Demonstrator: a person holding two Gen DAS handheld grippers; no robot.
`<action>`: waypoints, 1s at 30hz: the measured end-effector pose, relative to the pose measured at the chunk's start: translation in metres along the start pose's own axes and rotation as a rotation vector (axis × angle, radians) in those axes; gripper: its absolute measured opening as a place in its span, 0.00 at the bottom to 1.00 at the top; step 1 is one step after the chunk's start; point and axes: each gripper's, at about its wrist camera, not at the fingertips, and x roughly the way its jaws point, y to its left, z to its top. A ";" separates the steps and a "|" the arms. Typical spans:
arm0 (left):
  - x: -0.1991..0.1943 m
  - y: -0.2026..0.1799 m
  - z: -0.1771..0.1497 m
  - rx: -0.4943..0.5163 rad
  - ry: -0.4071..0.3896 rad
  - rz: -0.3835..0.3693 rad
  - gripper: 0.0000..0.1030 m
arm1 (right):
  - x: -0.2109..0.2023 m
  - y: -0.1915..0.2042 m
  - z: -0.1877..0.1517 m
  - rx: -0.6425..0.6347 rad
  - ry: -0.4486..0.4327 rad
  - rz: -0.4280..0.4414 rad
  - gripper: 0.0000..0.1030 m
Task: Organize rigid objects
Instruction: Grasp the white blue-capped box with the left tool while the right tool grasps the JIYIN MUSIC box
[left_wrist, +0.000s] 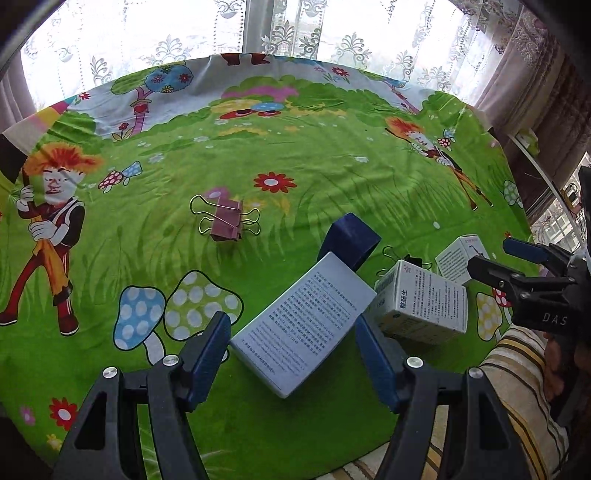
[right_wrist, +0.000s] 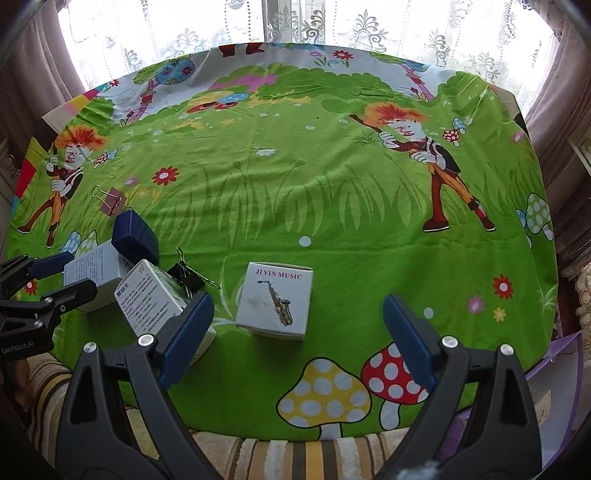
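My left gripper (left_wrist: 291, 325) is shut on a long white box (left_wrist: 303, 325) printed with text, which has a dark blue end (left_wrist: 351, 240) pointing away; both pads touch its sides. The right wrist view shows that box (right_wrist: 92, 273) tilted in the left gripper (right_wrist: 79, 273). Beside it lies a white medicine box (left_wrist: 421, 306) (right_wrist: 155, 299). My right gripper (right_wrist: 299, 310) is open, with a small white saxophone box (right_wrist: 275, 299) (left_wrist: 461, 254) just ahead between its pads, untouched. A black binder clip (right_wrist: 188, 277) (left_wrist: 410, 258) lies behind the medicine box. Farther left is a maroon binder clip (left_wrist: 229, 221) (right_wrist: 112, 201).
Everything sits on a green cartoon tablecloth (right_wrist: 295, 184) over a table in front of lace curtains (right_wrist: 332, 22). A striped cloth (right_wrist: 277, 458) lies along the near edge, and a purple sheet (right_wrist: 554, 387) is at the near right.
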 end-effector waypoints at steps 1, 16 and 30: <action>0.001 -0.001 0.000 0.008 0.002 0.001 0.68 | 0.002 0.001 0.000 -0.004 0.005 0.000 0.91; 0.010 -0.002 0.006 0.050 -0.004 -0.007 0.68 | 0.027 0.000 -0.002 0.004 0.082 0.022 0.69; 0.015 -0.011 0.001 0.111 0.014 -0.002 0.55 | 0.032 0.001 -0.003 -0.004 0.103 0.049 0.44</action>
